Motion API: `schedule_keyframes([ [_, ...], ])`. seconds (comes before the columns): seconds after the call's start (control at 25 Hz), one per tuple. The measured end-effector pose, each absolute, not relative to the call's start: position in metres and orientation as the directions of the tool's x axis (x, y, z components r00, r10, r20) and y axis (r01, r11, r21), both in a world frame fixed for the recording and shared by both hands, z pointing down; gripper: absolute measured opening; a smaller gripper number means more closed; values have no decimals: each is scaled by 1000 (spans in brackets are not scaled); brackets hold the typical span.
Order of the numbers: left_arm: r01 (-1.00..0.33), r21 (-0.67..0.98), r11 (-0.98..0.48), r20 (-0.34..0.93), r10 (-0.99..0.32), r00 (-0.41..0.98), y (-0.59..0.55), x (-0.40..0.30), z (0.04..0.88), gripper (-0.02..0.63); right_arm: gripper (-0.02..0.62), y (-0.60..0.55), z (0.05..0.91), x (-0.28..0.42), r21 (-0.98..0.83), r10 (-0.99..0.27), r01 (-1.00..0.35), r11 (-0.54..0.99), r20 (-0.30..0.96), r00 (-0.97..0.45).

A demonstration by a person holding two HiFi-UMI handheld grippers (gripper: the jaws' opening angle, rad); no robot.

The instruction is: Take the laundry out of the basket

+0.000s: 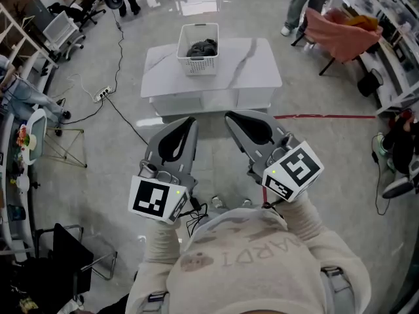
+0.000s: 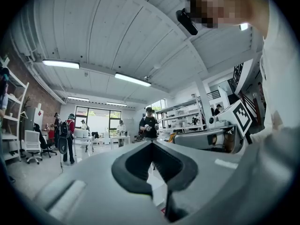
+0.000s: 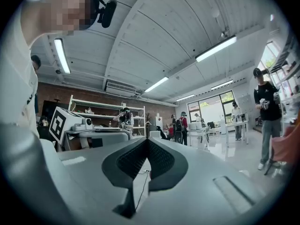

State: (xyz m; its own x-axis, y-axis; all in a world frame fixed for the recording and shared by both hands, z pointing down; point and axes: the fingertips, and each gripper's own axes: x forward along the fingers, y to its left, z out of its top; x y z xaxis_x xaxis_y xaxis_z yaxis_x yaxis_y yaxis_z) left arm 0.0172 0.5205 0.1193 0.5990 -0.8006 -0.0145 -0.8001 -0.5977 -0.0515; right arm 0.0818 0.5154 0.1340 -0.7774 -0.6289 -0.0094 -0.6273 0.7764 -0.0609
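A white slatted laundry basket [image 1: 198, 62] stands on the far left part of a white marble-look table [image 1: 255, 67]. Dark laundry [image 1: 201, 46] lies bundled inside it. My left gripper [image 1: 188, 120] and right gripper [image 1: 230, 116] are held close to my chest, well short of the table, side by side above the floor. Both point forward and slightly up. In the left gripper view the jaw tips [image 2: 151, 143] meet with nothing between them. The right gripper's tips [image 3: 146, 139] also meet, empty. Neither gripper view shows the basket.
A power strip [image 1: 101, 94] and a black cable lie on the floor left of the table. A red tape line [image 1: 324, 116] runs to the right. A chair draped in pink cloth [image 1: 340, 34] and a standing person [image 1: 301, 2] are at the back right. Shelves and chairs line the left.
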Motion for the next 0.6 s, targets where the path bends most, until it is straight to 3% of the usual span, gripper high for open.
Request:
schedule_keyframes([
  [0.6, -756, -62, -652, 2, -757, 653, 475, -23, 138, 0, 29, 480, 150, 64, -54, -656, -655, 753, 5, -755],
])
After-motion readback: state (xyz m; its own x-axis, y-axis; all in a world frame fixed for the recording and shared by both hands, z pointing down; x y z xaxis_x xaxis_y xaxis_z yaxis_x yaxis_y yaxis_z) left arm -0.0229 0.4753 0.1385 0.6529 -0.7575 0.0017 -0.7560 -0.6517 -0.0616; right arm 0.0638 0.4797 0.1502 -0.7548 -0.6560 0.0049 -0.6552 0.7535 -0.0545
